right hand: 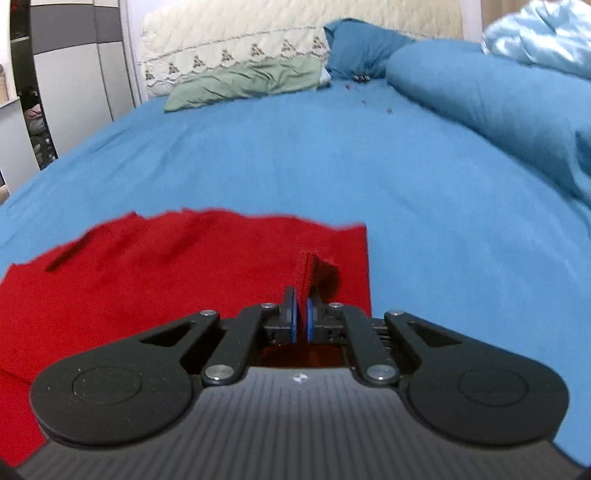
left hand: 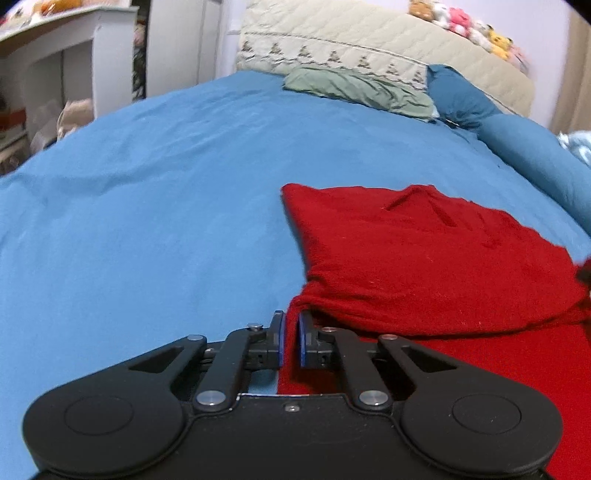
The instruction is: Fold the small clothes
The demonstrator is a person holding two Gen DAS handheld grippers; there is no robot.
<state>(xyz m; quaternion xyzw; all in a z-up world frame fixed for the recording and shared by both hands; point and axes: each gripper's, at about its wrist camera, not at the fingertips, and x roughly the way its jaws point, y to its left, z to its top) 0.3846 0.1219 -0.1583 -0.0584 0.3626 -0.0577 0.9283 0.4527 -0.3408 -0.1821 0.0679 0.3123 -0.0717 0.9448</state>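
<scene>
- Left wrist view, bottom centre of the frame: the left gripper (left hand: 291,338) has its blue-padded fingers drawn close together, pinching a bunched corner of the red garment (left hand: 424,258); a thin strip of red cloth shows between the pads.
- Right wrist view, bottom centre: the right gripper (right hand: 302,314) is likewise nearly pressed together, clamping a small upright fold of the red garment (right hand: 166,280) that sticks up just beyond the fingertips.
- The red garment lies on the blue bed sheet (left hand: 147,203), filling the lower right of the left view and the lower left of the right view. It looks like a thick, fuzzy knit.
- In the left view an upper layer is folded over a lower one, with a rolled fold line running across the lower right; a few short creases mark the top surface near the far edge.
- In the right view its right edge is straight and its far edge is uneven.
- Middle of both frames: bare blue sheet (right hand: 332,158), lightly wrinkled.
- Upper part of the frames: a green cloth (left hand: 362,90) lies against a cream quilted pillow (left hand: 332,44), with a dark blue pillow (left hand: 458,96) beside them.
- Upper right of the left view: a row of plush toys (left hand: 469,26).
- Upper right of the right view: a pale blue blanket (right hand: 543,33).
- Upper left of the left view: a white shelf unit (left hand: 66,55); its contents are blurred.
</scene>
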